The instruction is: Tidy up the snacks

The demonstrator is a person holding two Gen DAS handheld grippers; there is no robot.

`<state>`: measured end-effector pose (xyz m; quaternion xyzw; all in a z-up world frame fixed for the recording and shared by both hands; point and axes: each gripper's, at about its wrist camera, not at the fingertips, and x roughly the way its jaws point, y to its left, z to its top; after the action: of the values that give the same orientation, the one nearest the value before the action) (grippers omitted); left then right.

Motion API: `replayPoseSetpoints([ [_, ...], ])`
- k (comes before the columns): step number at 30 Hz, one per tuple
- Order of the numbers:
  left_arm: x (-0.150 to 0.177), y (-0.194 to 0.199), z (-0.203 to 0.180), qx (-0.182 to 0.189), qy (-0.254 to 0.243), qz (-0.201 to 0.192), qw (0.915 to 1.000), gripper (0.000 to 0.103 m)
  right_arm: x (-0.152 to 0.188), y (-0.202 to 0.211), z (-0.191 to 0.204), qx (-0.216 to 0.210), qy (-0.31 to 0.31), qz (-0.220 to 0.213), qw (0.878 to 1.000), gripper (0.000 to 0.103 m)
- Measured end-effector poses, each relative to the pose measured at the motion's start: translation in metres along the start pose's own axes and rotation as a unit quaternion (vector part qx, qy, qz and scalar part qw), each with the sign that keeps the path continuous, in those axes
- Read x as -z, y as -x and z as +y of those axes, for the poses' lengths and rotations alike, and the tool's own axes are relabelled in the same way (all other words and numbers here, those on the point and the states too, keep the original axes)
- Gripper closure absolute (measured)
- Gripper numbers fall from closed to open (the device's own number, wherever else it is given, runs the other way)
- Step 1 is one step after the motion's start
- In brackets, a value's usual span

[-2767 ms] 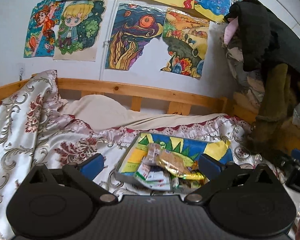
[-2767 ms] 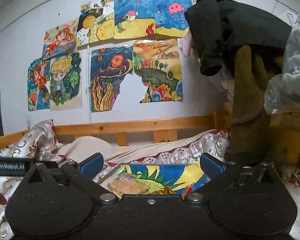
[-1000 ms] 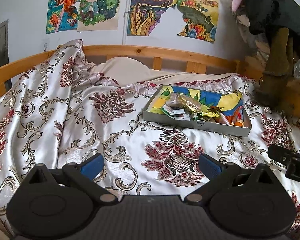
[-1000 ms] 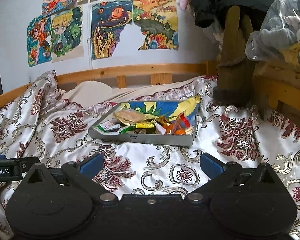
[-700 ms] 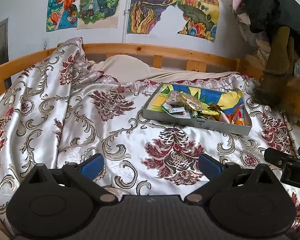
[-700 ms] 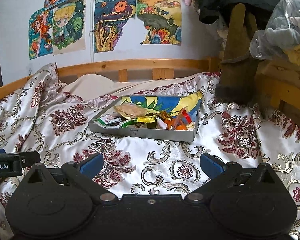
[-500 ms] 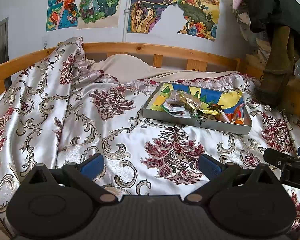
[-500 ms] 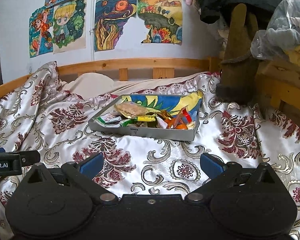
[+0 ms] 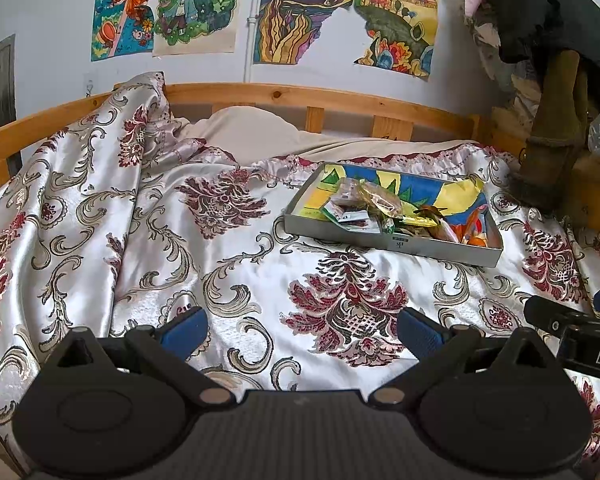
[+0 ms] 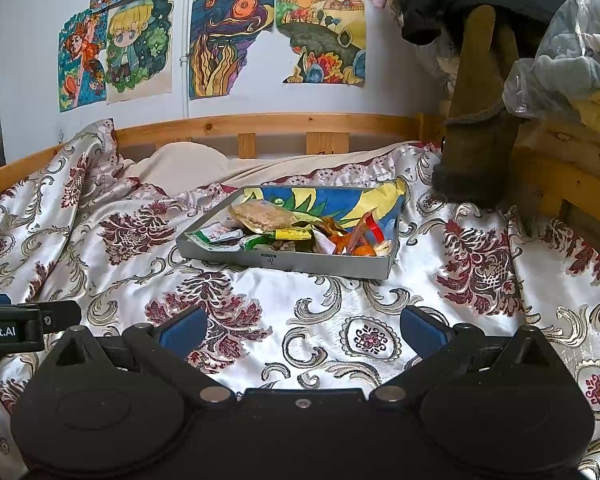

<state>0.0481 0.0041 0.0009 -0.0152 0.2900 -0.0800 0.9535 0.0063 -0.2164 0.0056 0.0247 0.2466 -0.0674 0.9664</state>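
Since the earliest frames both claws have pulled back and tilted down from close over the tray, so that a wide stretch of bedspread now lies between them and it; over the last second the views barely shift. Nearest, the left claw (image 9: pixel 302 330) has its blue pads (image 9: pixel 184 327) wide apart and holds nothing, and the right claw (image 10: pixel 303 330) is likewise spread and empty, both hovering over the bedspread (image 9: pixel 236 264). Each claw shows at the edge of the other's view, and the readable writing is there: "obot.AI" on the left claw's body in the right view, "DA" on the right claw's body in the left view. Further out, well apart from both claws, the grey tray (image 10: pixel 284 261) sits on the bedspread with the snacks (image 10: pixel 260 216) heaped inside: a clear pack of biscuits, green-and-white sachets, a yellow wrapper, red and orange pieces. A small label on the tray's front wall is too small to read, as is the print on the sachets. The likely trouble is the soft bed: pressing on the tray could tip it and spill the heap, and the slick overlapping wrappers could slide from the pads or come up two at a time. Beyond are a wooden rail (image 9: pixel 340 102) and wall drawings (image 10: pixel 232 36).
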Motion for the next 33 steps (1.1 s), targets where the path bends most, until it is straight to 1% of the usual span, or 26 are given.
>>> replayPoseSetpoints([
  [21,-0.001,0.0003,-0.0002,0.001,0.0,0.001,1.0,0.0,-0.0006,0.0002,0.0004,0.0,0.0,0.001,1.0,0.001],
  [33,0.0041,-0.0011,-0.0016,-0.002,-0.001,0.002,1.0,0.0,0.0025,0.0004,-0.0009,0.0,-0.002,0.0,1.0,0.001],
])
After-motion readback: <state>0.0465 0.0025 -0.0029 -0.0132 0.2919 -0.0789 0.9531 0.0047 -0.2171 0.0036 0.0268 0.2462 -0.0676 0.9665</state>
